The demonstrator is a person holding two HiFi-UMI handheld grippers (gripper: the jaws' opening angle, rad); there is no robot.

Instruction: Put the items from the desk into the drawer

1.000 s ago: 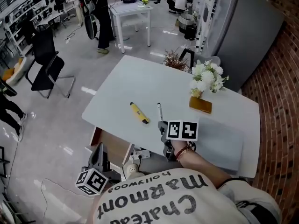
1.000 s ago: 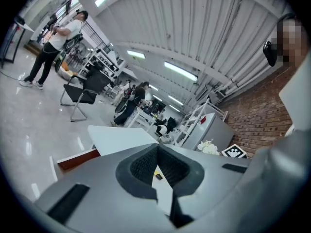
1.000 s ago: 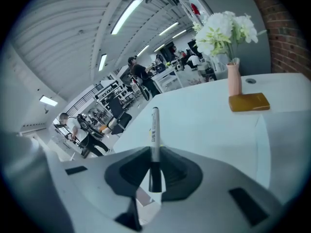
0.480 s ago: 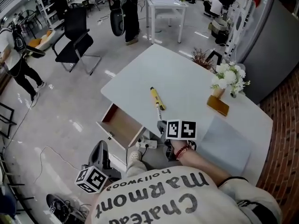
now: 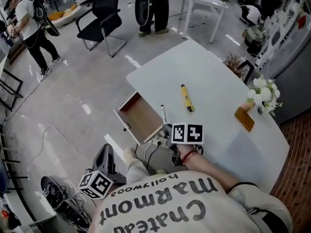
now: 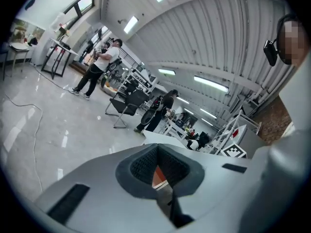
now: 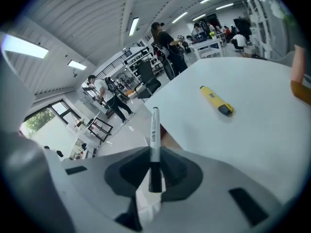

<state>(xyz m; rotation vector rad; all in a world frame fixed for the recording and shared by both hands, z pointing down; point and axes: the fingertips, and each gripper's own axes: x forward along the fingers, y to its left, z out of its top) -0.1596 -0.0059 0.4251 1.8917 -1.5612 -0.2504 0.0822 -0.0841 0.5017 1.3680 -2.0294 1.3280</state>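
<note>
My right gripper [image 5: 168,128] is shut on a black-and-white pen [image 5: 164,114], which sticks out past the desk's front edge beside the open drawer [image 5: 130,128]. In the right gripper view the pen [image 7: 154,140] stands upright between the pads of the right gripper [image 7: 154,168]. On the white desk [image 5: 204,76] lies a yellow marker-like item [image 5: 187,97], also in the right gripper view [image 7: 216,101]. A brown flat item [image 5: 244,118] lies near the flowers. My left gripper [image 5: 103,152] hangs low by the person's leg, away from the desk, shut and empty [image 6: 156,152].
A vase of white flowers [image 5: 263,91] stands at the desk's right side. A power strip and cables [image 5: 154,142] lie on the floor under the desk edge. A black office chair [image 5: 104,11] and people stand farther off. Shoes [image 5: 53,191] lie on the floor at lower left.
The pen has left the desk top and now sits in my right gripper, carried left of the yellow item toward the drawer. The head view has swung, showing more floor and the drawer.
</note>
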